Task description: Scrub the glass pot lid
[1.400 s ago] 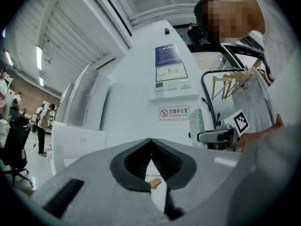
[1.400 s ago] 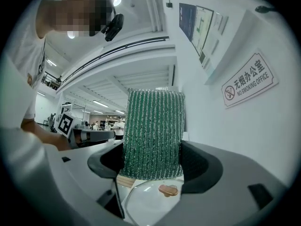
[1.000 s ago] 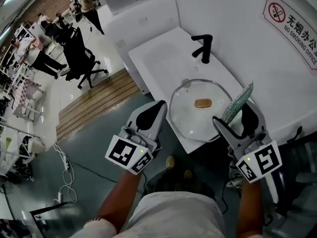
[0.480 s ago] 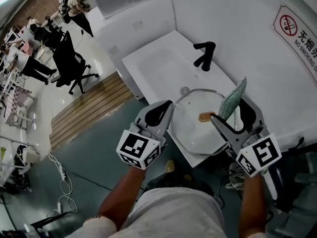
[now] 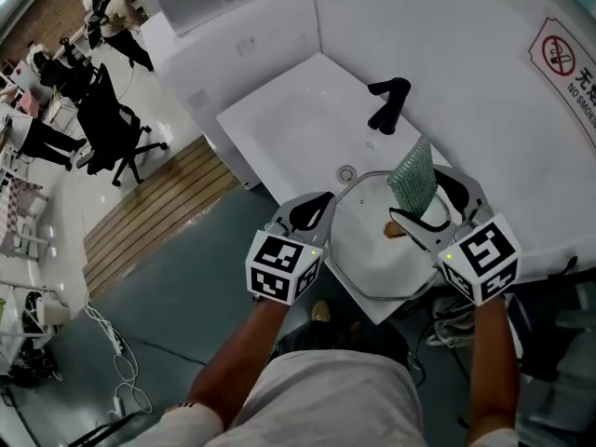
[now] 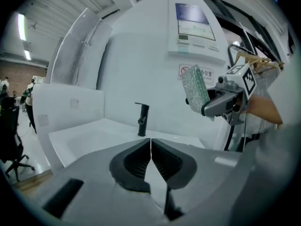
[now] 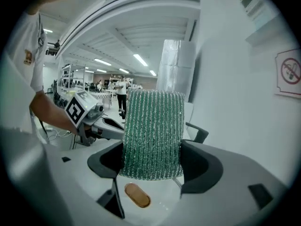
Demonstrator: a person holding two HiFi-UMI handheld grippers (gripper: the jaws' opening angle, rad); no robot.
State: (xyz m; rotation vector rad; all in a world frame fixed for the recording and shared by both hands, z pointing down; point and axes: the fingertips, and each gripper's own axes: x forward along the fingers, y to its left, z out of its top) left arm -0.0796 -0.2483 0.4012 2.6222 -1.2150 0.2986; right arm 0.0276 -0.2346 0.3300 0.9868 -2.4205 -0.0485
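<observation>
round clear glass pot lid [image 5: 368, 259] lies below right gripper [image 7: 153, 166] jaws pinching green mesh scrubber [image 7: 153, 126]; left gripper [image 6: 150, 147] pressed together, empty; approach step, next press scrubber down.

Faucet [image 5: 389, 105] stood ahead of the right gripper [image 5: 426, 208], well apart; wall [image 5: 466, 45] closed off the far side. Basin [image 5: 289, 124] ahead of the left gripper [image 5: 317, 203] lay open.

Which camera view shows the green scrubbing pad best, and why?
The right gripper view: the scrubbing pad fills the centre, clamped between the jaws, its knitted ribs clear. The head view shows the pad small above the glass lid. The left gripper view shows the pad small, at the right.
</observation>
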